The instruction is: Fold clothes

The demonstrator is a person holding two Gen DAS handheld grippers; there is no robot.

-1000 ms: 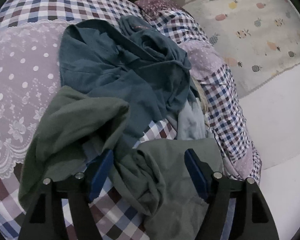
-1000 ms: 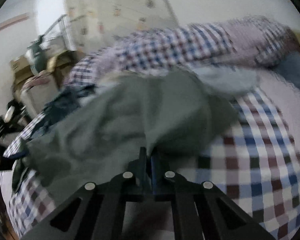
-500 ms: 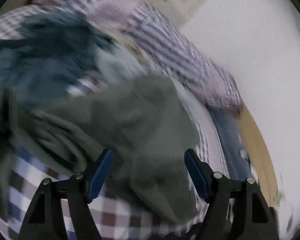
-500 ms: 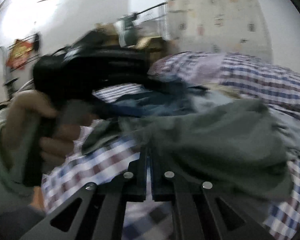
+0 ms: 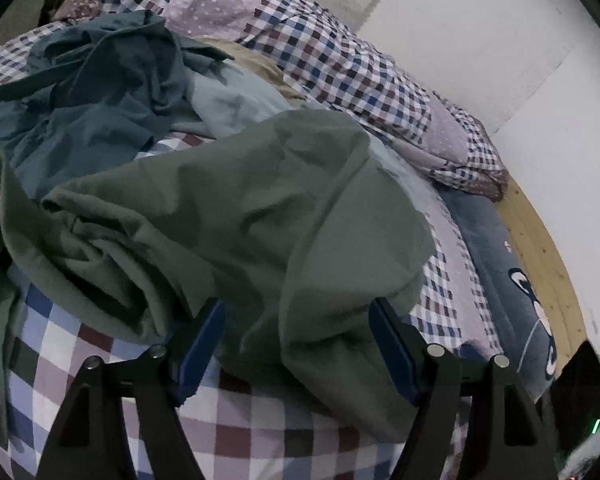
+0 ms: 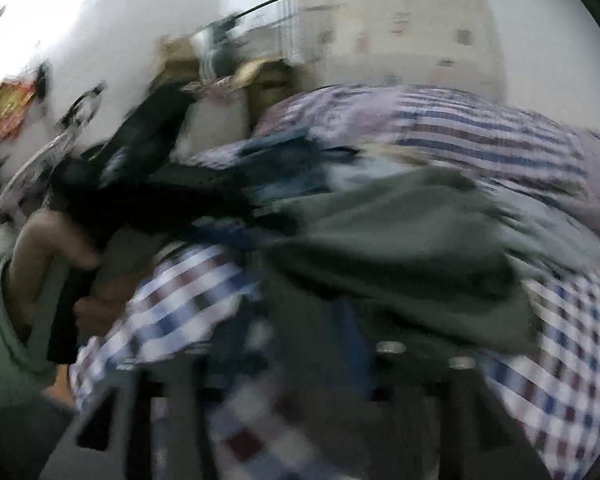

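My left tongs are gaping wide around the green garment, bunched on the checked bed. Right tongs are blurring out; can't tell their state.

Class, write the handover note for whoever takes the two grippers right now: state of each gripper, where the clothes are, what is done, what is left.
Left gripper: open, jaws wide apart, a hem of the olive-green garment between them, not clamped.
Right gripper: view too blurred to read its jaws.
Olive-green garment: crumpled on the checked bedsheet, unfolded.
Teal garment and pale blue-grey garment: heaped behind it, unfolded.
Done: no garment folded.
Left: spread the olive-green one flat, fold it, then the others.
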